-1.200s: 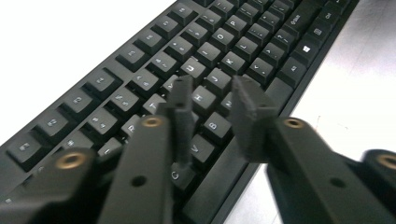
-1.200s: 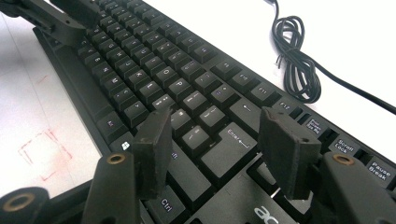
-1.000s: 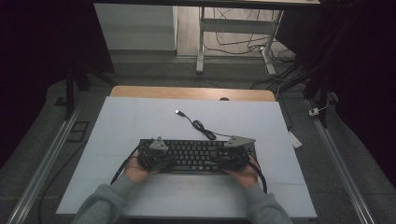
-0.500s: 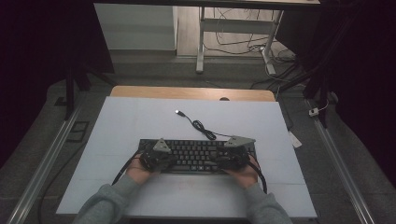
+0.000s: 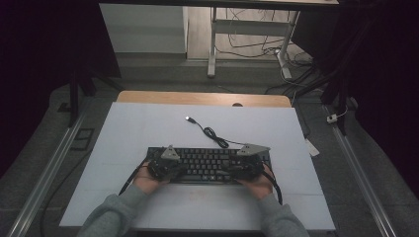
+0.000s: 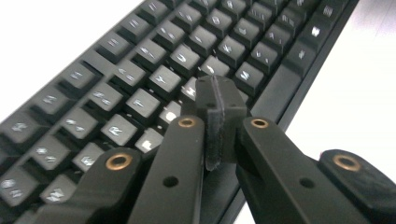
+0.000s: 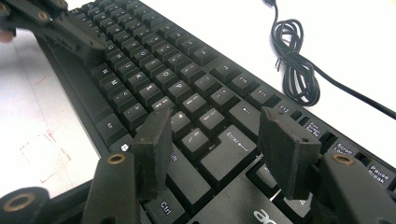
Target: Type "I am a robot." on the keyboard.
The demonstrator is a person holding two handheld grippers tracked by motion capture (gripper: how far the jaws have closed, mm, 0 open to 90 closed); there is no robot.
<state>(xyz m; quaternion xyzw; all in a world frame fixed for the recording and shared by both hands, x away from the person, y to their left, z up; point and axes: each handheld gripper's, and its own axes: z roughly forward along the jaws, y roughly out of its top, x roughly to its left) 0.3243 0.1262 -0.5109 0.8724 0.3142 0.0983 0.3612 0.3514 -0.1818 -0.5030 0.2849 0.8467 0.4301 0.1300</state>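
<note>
Spreading wide and pale, the worktop (image 5: 148, 123) carries a black keyboard (image 5: 207, 163) near its front edge, lying lengthwise before the person. A black cable (image 5: 212, 134) coils just behind the keyboard, ending in a loose plug. The left tongs (image 5: 167, 165) hover over the keyboard's left half, pressed together with nothing between them, tips just above the keys. The right tongs (image 5: 247, 163) hang spread apart over the keys around Enter.

Left gripper (image 6: 215, 100) pressed shut, pads together, tips low over the black keyboard (image 6: 116, 93) near its bottom key rows. White table (image 6: 355, 93) beside the keyboard's edge.
</note>
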